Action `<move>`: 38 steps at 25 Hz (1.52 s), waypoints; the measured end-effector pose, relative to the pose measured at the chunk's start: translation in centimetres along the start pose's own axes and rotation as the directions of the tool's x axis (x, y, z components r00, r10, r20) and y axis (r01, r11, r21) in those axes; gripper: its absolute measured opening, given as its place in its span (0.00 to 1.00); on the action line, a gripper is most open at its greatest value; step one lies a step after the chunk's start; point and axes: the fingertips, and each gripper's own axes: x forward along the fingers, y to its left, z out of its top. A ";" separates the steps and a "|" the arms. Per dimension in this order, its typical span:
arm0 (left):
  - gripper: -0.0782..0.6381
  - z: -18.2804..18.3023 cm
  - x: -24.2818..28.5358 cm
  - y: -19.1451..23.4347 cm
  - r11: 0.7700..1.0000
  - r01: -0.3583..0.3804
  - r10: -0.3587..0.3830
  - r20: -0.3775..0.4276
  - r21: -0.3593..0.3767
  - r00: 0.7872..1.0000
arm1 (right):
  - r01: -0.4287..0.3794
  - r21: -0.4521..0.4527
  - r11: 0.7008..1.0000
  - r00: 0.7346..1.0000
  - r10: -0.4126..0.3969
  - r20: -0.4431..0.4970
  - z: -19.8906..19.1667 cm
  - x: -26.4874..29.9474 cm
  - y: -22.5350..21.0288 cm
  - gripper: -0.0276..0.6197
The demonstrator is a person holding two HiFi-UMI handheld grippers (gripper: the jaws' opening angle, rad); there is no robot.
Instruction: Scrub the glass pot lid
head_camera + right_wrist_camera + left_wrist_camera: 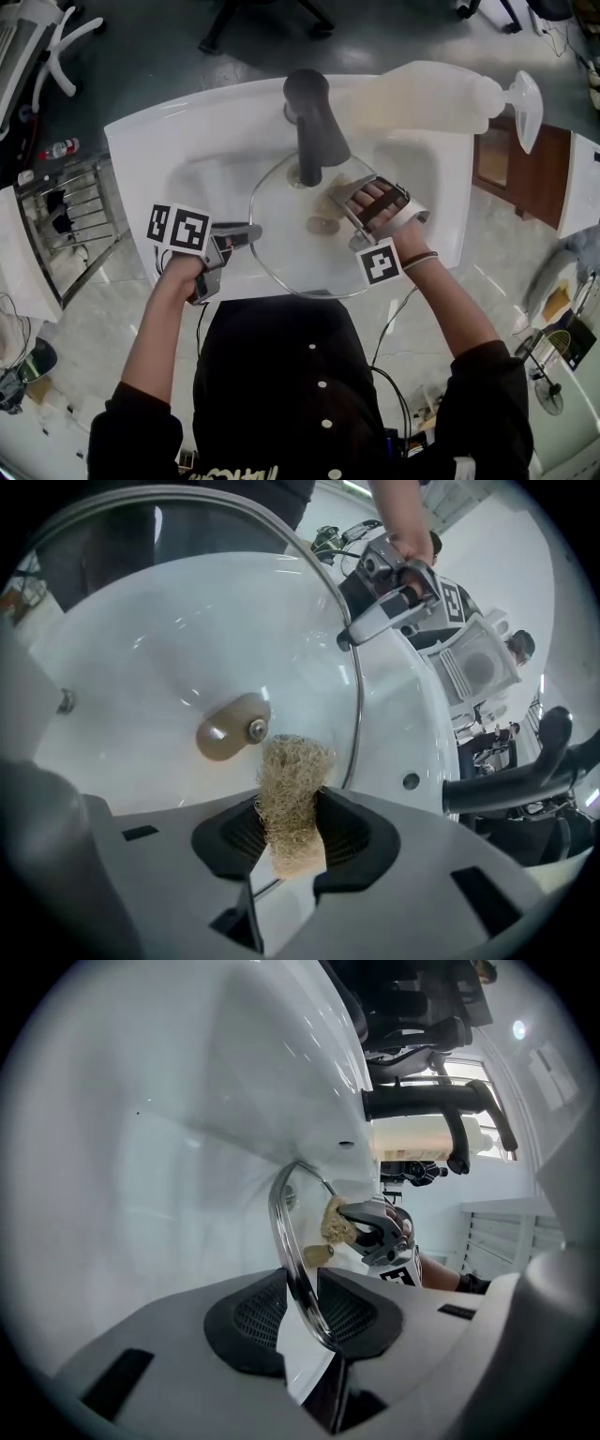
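closely, left tool [305, 1316] pinches lid rim [273, 1202], right tool [291, 829] pinches scrubber [292, 778]; head view shows neither grip clearly.

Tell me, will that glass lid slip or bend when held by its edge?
Probably stiff: the glass lid shows no sag though the left gripper pinches only its rim. Likely slippery, so it may pivot in that edge grip when the scrubber pushes. Being glass, it could crack if dropped.

White basin [141, 141], black tap [314, 122]; pale glossy floor [94, 319]; wire rack [66, 216] left; wooden cabinet [525, 178] right.
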 end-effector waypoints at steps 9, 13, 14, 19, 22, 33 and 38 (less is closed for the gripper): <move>0.28 0.0 0.0 -0.1 1.000 -0.001 0.001 0.008 -0.001 1.000 | -0.078 -0.054 0.996 0.996 0.075 -0.050 -3.8 -3.0 2.6 0.27; 0.28 0.0 0.0 -0.1 1.000 0.003 -0.003 0.011 -0.005 1.000 | -0.104 -0.067 0.992 0.993 0.100 -0.068 -4.6 -4.0 3.4 0.27; 0.28 0.1 0.0 -0.1 1.000 0.004 -0.004 0.012 -0.005 1.000 | -0.103 -0.071 0.992 0.993 0.097 -0.074 -4.7 -4.1 3.4 0.27; 0.28 0.0 -0.1 -0.1 1.000 0.005 -0.005 0.014 -0.004 1.000 | -0.109 -0.062 0.992 0.991 0.103 -0.089 -4.8 -4.4 3.6 0.27; 0.28 0.0 -0.1 -0.1 1.000 0.005 -0.005 0.008 0.003 1.000 | -0.115 -0.060 0.992 0.989 0.109 -0.098 -5.0 -4.9 3.8 0.27; 0.28 0.0 -0.1 0.0 1.000 -0.004 0.004 0.003 0.023 1.000 | 0.135 0.093 0.986 0.989 -0.140 0.056 5.0 -1.3 -5.3 0.27; 0.28 0.0 0.0 -0.1 0.999 -0.009 0.009 0.004 0.031 1.000 | 0.140 0.179 0.974 0.981 -0.160 0.105 8.3 0.4 -6.6 0.27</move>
